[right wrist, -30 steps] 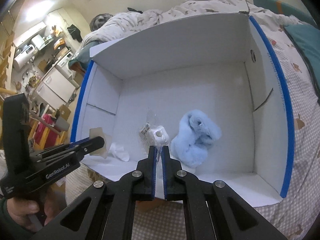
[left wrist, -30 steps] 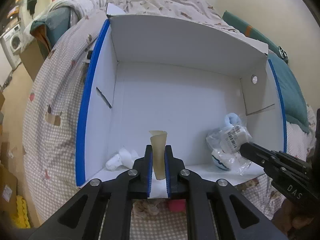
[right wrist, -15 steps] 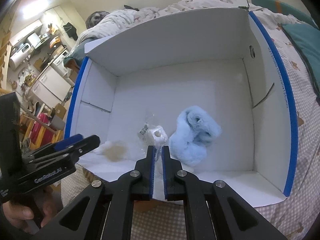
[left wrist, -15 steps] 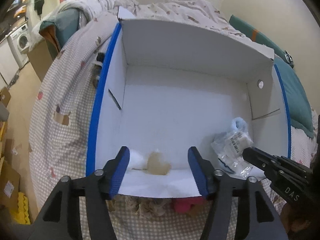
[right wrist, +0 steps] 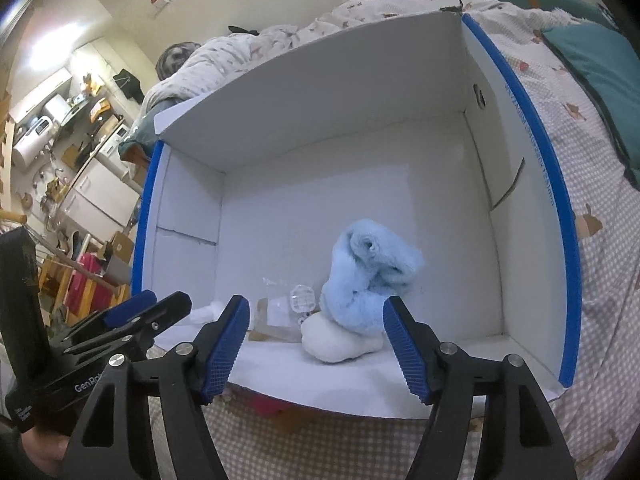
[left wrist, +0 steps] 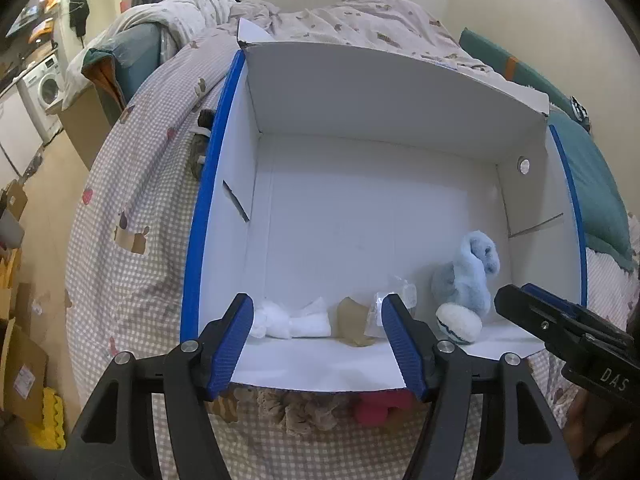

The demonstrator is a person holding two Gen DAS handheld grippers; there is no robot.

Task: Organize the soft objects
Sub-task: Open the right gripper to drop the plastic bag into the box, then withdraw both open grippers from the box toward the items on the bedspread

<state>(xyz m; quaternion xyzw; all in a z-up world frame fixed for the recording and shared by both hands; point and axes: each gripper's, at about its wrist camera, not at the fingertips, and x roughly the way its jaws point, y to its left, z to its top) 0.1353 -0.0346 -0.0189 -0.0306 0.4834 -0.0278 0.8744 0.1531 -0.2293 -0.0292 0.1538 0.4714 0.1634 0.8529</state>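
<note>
Both tools are held over the near rim of the white box [left wrist: 360,208], which sits on the bed [left wrist: 132,240].

Left tool [left wrist: 318,334]: jaws are opening, about half spread, nothing is gripped. Seen through the gap, lying on the box floor: white soft piece [left wrist: 292,320], tan piece [left wrist: 352,320], clear plastic packet [left wrist: 394,300].

Right tool [right wrist: 316,336]: jaws are opening, fairly wide, nothing is clamped. The blue plush toy [right wrist: 372,276] lies just ahead between the jaw lines, not touched; its long axis runs up and away from the tool, white foot end nearest. It is nearer the right tool than the left.

More soft things, a brown plush [left wrist: 296,408] and a red item [left wrist: 380,404], are seen on the bed just outside the near wall, below the left tool; these are judged the likely next targets, closer to the left hand.

Versus a second earlier: both tools were shut then, the left one pinching the tan piece upright; that piece is now released onto the box floor. The packet is now dropped beside the plush.
</note>
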